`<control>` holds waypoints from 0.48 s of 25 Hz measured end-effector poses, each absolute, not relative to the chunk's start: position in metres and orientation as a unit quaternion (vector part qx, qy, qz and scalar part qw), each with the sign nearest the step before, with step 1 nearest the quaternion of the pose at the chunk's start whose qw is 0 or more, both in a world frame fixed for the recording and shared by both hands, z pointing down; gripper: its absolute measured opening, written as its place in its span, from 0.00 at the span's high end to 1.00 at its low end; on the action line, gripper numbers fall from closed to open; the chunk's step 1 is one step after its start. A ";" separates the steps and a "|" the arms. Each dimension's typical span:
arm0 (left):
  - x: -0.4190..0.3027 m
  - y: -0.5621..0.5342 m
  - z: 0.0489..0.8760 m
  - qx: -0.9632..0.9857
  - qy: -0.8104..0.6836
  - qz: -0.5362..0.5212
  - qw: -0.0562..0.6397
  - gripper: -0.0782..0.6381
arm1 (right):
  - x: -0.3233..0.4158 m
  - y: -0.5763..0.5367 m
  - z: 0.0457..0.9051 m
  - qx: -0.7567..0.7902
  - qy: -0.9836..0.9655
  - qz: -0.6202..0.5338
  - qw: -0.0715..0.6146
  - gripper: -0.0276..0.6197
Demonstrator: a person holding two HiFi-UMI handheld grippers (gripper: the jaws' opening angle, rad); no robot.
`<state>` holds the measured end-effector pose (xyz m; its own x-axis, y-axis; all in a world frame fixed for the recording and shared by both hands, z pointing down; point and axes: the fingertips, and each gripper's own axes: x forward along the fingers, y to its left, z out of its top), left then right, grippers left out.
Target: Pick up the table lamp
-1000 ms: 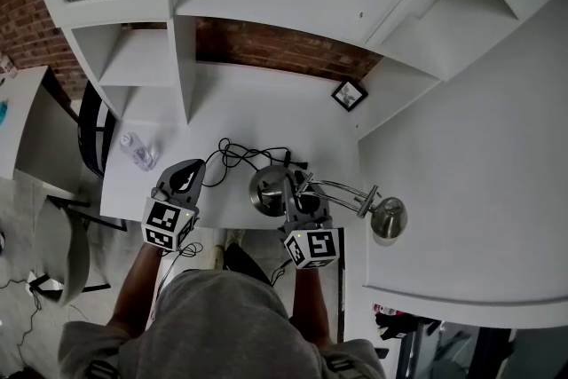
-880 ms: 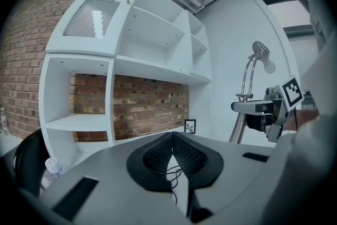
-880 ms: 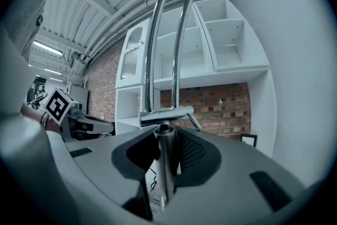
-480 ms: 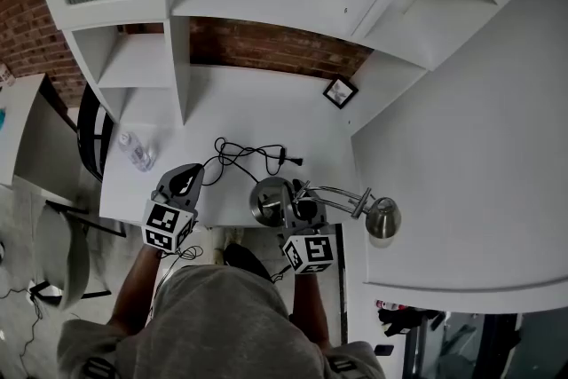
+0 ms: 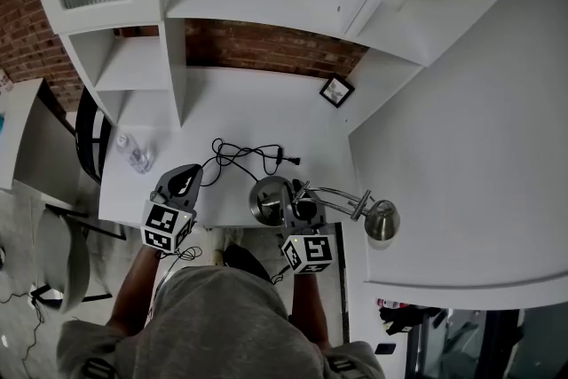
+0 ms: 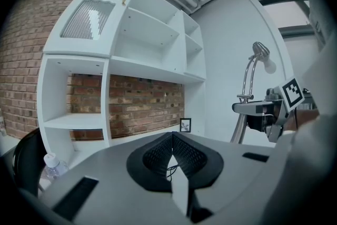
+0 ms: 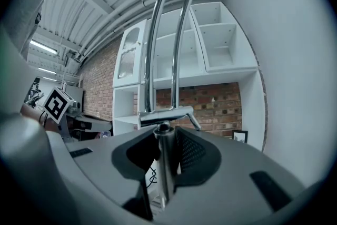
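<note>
The table lamp [image 5: 271,200] is brushed metal, with a round base near the desk's front edge and twin rods reaching right to its shade [image 5: 383,220]. My right gripper [image 5: 300,207] is shut on the upright stem just above the base. In the right gripper view the stem [image 7: 164,166] stands clamped between the dark pads, and the rods [image 7: 160,34] rise overhead. Whether the base rests on the desk I cannot tell. My left gripper [image 5: 182,180] hovers left of the lamp, shut and holding nothing [image 6: 172,137]. From its view the lamp [image 6: 247,87] stands at the right.
A black cord [image 5: 244,155] lies coiled on the white desk [image 5: 257,115] behind the lamp. A clear water bottle [image 5: 138,153] stands at the desk's left end, and a small picture frame [image 5: 335,90] at the back right. White shelves [image 5: 133,58] and a brick wall rise behind.
The right gripper and the lamp it grips have shifted slightly toward the desk's front edge. The left gripper has stayed where it was.
</note>
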<state>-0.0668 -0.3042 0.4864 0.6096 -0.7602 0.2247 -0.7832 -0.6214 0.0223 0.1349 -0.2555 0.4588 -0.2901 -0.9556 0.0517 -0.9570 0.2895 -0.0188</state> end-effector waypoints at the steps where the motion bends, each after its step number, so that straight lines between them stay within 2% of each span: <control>1: -0.067 -0.304 0.486 0.895 -0.431 0.097 0.059 0.89 | 0.135 -0.255 0.459 0.596 -0.803 0.021 0.015 0.80; 12: -0.062 -0.307 0.487 0.897 -0.429 0.095 0.056 0.88 | 0.140 -0.256 0.458 0.596 -0.802 0.015 0.018 0.80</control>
